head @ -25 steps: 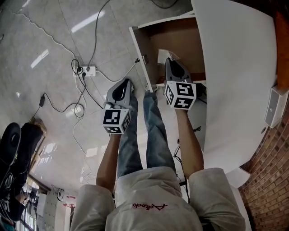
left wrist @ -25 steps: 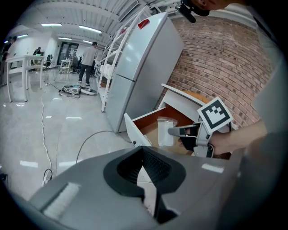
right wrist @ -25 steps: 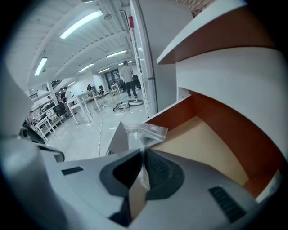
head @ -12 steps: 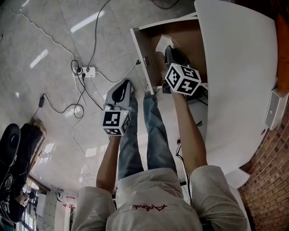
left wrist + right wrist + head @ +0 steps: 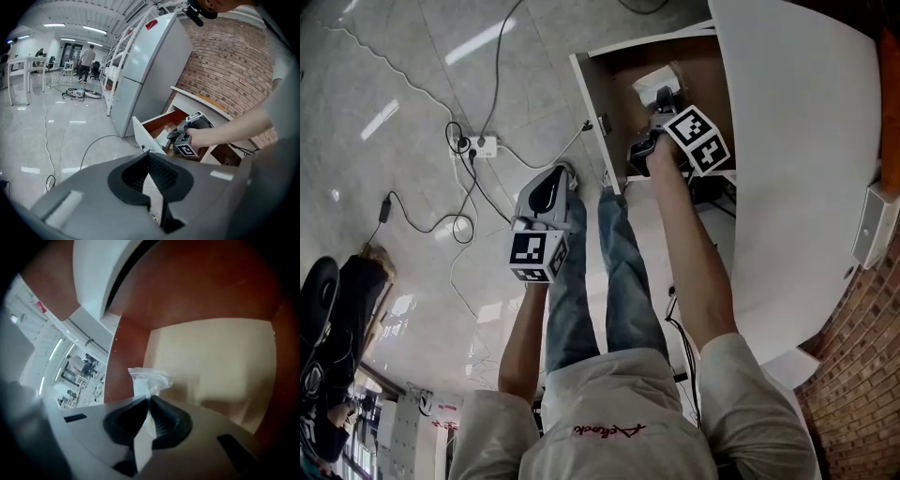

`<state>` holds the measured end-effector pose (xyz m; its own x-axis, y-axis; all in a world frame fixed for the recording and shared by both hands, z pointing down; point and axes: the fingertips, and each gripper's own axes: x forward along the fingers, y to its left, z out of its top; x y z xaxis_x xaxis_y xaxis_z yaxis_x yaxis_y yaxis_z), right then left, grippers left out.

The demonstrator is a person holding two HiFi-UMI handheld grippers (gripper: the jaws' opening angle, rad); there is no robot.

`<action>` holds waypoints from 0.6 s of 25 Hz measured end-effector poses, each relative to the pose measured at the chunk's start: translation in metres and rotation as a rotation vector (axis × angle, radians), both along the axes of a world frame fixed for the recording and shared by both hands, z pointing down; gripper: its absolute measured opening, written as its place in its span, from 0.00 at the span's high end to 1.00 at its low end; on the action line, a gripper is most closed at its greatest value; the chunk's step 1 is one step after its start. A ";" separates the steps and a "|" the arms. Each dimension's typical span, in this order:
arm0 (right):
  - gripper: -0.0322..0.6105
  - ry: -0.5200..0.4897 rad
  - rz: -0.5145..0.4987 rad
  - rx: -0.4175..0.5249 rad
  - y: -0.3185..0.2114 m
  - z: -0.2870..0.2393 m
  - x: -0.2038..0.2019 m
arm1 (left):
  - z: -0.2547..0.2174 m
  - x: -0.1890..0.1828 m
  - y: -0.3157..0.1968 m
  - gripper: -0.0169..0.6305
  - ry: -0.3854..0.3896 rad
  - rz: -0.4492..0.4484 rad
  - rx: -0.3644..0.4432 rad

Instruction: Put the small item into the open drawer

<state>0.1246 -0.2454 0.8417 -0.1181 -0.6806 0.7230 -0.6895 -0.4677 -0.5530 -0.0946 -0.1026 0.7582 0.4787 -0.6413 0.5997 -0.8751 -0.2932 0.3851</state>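
Note:
The small item is a white packet in a clear plastic bag (image 5: 145, 380); my right gripper (image 5: 147, 401) is shut on it, the bag sticking out past the jaw tips. In the head view the right gripper (image 5: 661, 101) reaches down into the open drawer (image 5: 598, 103), the packet (image 5: 652, 84) white above the brown drawer bottom. The left gripper view shows that gripper (image 5: 176, 136) inside the drawer (image 5: 143, 138) too. My left gripper (image 5: 150, 161) is shut with nothing between its jaws; it hangs over the floor left of the drawer (image 5: 551, 187).
A white round tabletop (image 5: 797, 159) overhangs the drawer's right side. Cables and a power strip (image 5: 480, 145) lie on the glossy floor at left. The person's legs (image 5: 600, 272) stand just below the drawer front. A tall white cabinet (image 5: 145, 70) and a brick wall (image 5: 225, 61) are behind.
My right gripper has rolled and gone forward and down into the drawer with the packet. The left gripper has stayed where it was.

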 end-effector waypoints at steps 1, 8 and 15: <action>0.91 -0.012 0.027 -0.008 0.001 0.004 0.002 | 0.001 0.000 0.001 0.96 0.000 0.002 -0.002; 0.91 -0.006 0.060 -0.047 0.006 0.023 0.007 | 0.005 0.000 0.006 0.96 -0.001 0.007 -0.013; 0.91 -0.036 0.110 -0.046 0.008 0.028 0.009 | 0.006 -0.004 0.005 0.96 -0.002 0.006 -0.011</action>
<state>0.1341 -0.2378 0.8692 -0.0716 -0.6573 0.7502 -0.6128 -0.5645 -0.5530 -0.0985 -0.0972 0.7637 0.4814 -0.6317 0.6076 -0.8741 -0.2947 0.3862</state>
